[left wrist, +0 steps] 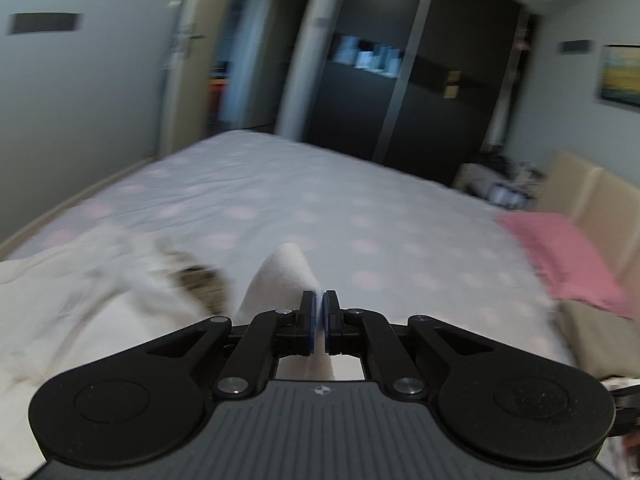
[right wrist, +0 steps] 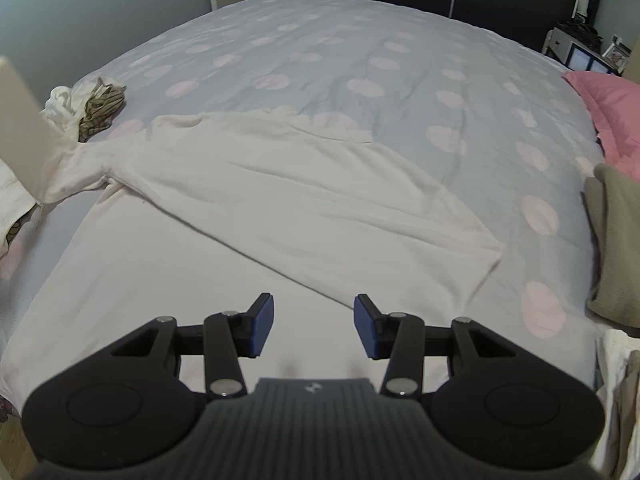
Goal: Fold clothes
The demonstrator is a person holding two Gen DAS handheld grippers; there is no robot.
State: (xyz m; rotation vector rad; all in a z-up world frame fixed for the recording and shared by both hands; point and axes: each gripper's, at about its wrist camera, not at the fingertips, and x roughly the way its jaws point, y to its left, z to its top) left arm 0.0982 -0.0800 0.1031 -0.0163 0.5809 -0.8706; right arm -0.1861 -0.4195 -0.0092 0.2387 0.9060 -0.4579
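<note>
My left gripper (left wrist: 319, 322) pinches a sleeve of the white shirt (right wrist: 256, 200) spread across the spotted bed (right wrist: 360, 40); my right gripper (right wrist: 314, 326) hovers open above its hem. A thin pinch may slip, dropping the sleeve crooked.

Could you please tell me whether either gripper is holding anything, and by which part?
The left gripper is shut on the sleeve of the white long-sleeved cotton shirt. The right gripper is open and holds nothing.
</note>
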